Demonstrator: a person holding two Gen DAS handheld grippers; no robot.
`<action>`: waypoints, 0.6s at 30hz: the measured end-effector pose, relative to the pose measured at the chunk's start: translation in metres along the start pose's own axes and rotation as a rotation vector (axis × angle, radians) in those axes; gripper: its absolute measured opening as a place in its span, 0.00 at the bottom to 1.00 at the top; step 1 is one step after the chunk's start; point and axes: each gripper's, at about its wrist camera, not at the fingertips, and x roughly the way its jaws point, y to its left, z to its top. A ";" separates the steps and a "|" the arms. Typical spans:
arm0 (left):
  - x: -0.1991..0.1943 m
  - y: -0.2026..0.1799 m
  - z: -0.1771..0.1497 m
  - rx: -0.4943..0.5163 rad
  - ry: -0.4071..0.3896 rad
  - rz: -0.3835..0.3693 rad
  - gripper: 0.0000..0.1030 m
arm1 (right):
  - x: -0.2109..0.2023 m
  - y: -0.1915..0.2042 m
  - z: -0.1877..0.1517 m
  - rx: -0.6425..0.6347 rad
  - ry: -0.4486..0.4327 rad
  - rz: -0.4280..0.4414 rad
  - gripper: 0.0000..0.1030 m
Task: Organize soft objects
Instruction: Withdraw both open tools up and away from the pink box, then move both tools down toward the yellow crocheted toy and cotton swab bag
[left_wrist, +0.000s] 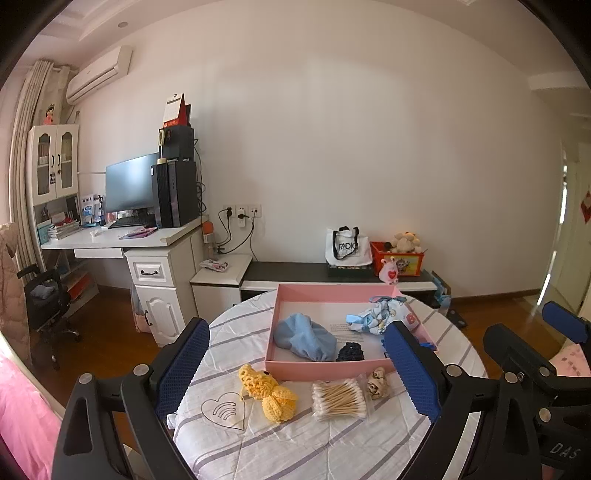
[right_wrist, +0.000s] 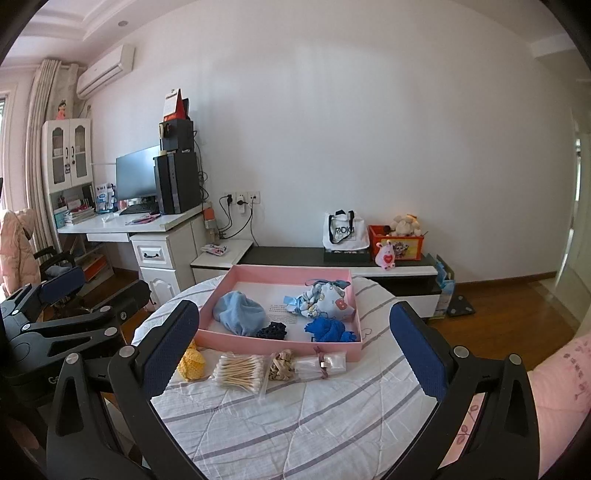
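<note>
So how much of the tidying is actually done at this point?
Partly done. The pink box already holds a light blue cloth, a printed pouch, a dark scrunchie and a blue cloth. Nothing is in hand: the left gripper and right gripper are both open. Still outside on the table: the yellow crochet piece, beige scrunchie, cotton swabs.

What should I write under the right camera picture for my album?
Open right gripper above a striped table, facing a pink tray of soft things.
</note>
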 end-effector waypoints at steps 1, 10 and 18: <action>0.000 0.000 0.000 0.000 -0.001 0.000 0.91 | -0.001 0.000 0.000 0.000 -0.001 0.000 1.00; -0.002 0.000 0.001 0.003 -0.008 0.006 0.91 | -0.001 -0.001 0.000 -0.001 0.001 -0.002 1.00; -0.004 0.002 0.001 0.004 -0.014 0.018 0.91 | -0.002 -0.003 0.001 0.004 0.006 -0.003 1.00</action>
